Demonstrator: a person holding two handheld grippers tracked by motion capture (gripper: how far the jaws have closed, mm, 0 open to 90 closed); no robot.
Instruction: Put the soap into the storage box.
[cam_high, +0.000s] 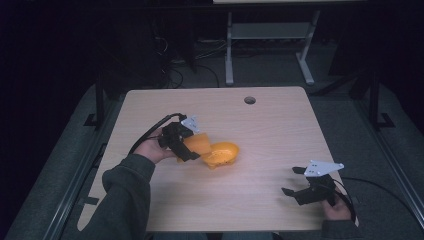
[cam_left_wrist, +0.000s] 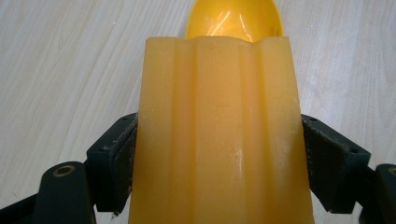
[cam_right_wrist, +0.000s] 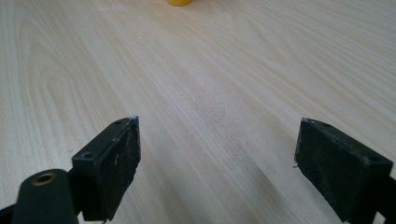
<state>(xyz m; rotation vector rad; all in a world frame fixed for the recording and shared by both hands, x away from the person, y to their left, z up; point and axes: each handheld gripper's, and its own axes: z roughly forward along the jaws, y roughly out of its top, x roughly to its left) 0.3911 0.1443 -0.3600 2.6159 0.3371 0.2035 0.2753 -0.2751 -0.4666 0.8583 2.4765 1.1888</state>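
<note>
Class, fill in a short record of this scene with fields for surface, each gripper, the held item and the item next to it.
surface: light wooden table
left gripper: shut on the orange ribbed cup, fingers pressed to its sides
orange ribbed cup: tilted on its side toward the yellow bowl
yellow bowl: on the table, just past the cup's mouth
right gripper: open, holding nothing, near the table's front right corner

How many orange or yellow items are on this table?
2. A ridged orange cup is clamped in the left hand-held gripper, tilted toward a yellow bowl at the table's middle. Nothing seems hidden.
</note>
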